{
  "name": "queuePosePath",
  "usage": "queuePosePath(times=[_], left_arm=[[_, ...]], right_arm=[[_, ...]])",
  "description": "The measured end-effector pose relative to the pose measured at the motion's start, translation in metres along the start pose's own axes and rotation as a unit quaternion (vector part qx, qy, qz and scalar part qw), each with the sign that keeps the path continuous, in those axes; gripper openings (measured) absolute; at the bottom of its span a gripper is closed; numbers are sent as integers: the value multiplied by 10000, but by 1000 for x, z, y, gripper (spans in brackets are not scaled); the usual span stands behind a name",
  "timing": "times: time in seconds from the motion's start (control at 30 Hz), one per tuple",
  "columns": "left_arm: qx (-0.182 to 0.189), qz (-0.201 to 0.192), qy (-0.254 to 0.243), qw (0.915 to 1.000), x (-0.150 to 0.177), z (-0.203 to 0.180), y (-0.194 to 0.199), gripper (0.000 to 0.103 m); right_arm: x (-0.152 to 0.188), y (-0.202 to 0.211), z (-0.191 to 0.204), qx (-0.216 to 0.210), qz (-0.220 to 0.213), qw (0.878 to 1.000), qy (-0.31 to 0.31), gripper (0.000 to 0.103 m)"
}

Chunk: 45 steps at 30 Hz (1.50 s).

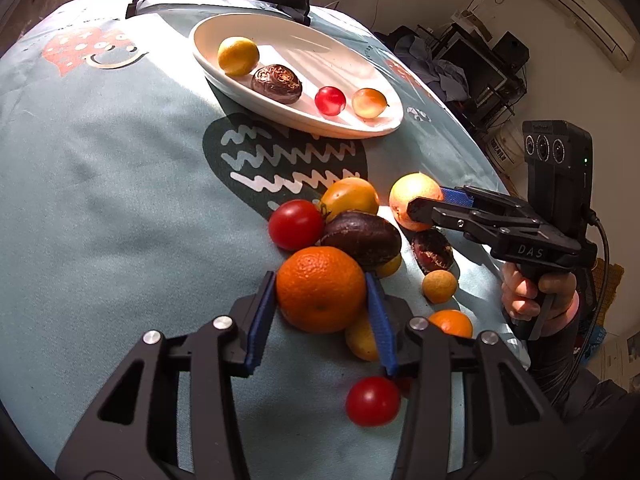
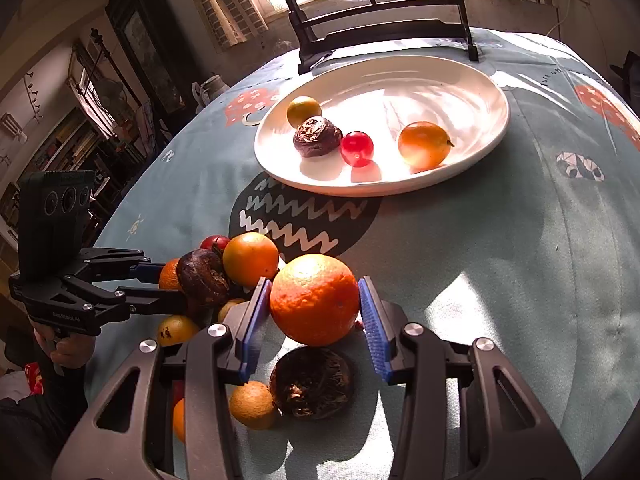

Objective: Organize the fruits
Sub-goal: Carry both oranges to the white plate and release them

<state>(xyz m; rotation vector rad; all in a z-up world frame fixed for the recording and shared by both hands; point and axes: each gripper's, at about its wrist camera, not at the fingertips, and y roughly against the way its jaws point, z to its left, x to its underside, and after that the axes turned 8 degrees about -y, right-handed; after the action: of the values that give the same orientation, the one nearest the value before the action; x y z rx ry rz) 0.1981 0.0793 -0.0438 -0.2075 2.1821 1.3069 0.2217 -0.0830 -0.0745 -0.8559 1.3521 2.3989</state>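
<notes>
Orange skin sits between both sets of blue pads: your left gripper (image 1: 321, 304) has its jaws pinching an orange (image 1: 321, 288) at the near edge of the fruit pile (image 1: 362, 240); your right gripper (image 2: 315, 308) pinches a second orange (image 2: 315, 300), which looks raised above the dark wrinkled fruit (image 2: 312, 382) on the cloth beneath it, though you cannot be sure of the gap; in both views the pads meet the peel on either side, so I judge both grips made and the pick-up step all but done; the white plate (image 2: 486, 92) lies farther along the blue tablecloth (image 1: 120, 184), well apart from the pile, already carrying four small fruits along its near side; the carry is what remains; lift straight up before you travel, since tomatoes and small citrus crowd against the left orange and could roll; then bring each orange over the bare middle or far side of the plate and lower it before you let the jaws spread, because a round fruit dropped on a shallow rim may run off.
</notes>
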Motion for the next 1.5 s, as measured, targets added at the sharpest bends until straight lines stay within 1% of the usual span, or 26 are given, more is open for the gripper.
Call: queuePosePath(times=[0.2,0.3,0.47,0.57,0.7,0.83,0.93,1.0,1.1,1.27,1.3,1.33,1.37,1.4,1.47,1.5], left_arm=[[75,-430,-9,9990,-2,0,19,45],[17,-720,45,9974,-5,1,28,45],[-198,-1088,134,9938,-22,2,37,45],[-373,-1221,245,9915,-46,5,37,45],[-840,-1200,84,9892,-83,3,25,45],[-1045,-1148,-70,9879,-116,1,5,45],[-1267,-1129,-167,9854,-137,1,-13,45],[-1355,-1099,-196,9845,-147,3,-25,45],[-1384,-1028,-220,9848,-156,4,-40,45],[-1478,-965,-168,9842,-164,8,-51,46],[-1506,-996,-159,9834,-162,7,-49,56],[-1584,-1098,-173,9811,-160,5,-44,72],[-1750,-1239,-190,9766,-159,3,-37,76],[-1830,-1346,-230,9736,-157,0,-29,84],[-1847,-1516,-230,9707,-152,-3,-13,90],[-1833,-1582,-188,9701,-149,-3,-5,90]], right_arm=[[1,6,2,-88,-114,9999,38,45],[0,9,4,-150,-213,9996,70,45],[-10,26,8,-331,-838,9959,57,45],[-26,28,4,-200,-1152,9931,-80,45],[-50,22,-7,93,-1379,9901,-249,45],[-66,12,-14,363,-1508,9876,-224,45],[-76,4,-18,499,-1564,9863,-167,45],[-83,-1,-20,562,-1620,9851,-116,45],[-92,-8,-20,651,-1655,9841,-41,45],[-100,-18,-21,720,-1628,9840,1,45],[-99,-19,-21,744,-1596,9844,-3,46],[-99,-19,-21,731,-1545,9853,3,49],[-98,-16,-20,641,-1567,9856,7,54],[-96,-12,-18,569,-1642,9848,37,58],[-92,-2,-9,615,-1821,9812,156,63],[-89,3,-5,620,-1884,9799,226,63]])
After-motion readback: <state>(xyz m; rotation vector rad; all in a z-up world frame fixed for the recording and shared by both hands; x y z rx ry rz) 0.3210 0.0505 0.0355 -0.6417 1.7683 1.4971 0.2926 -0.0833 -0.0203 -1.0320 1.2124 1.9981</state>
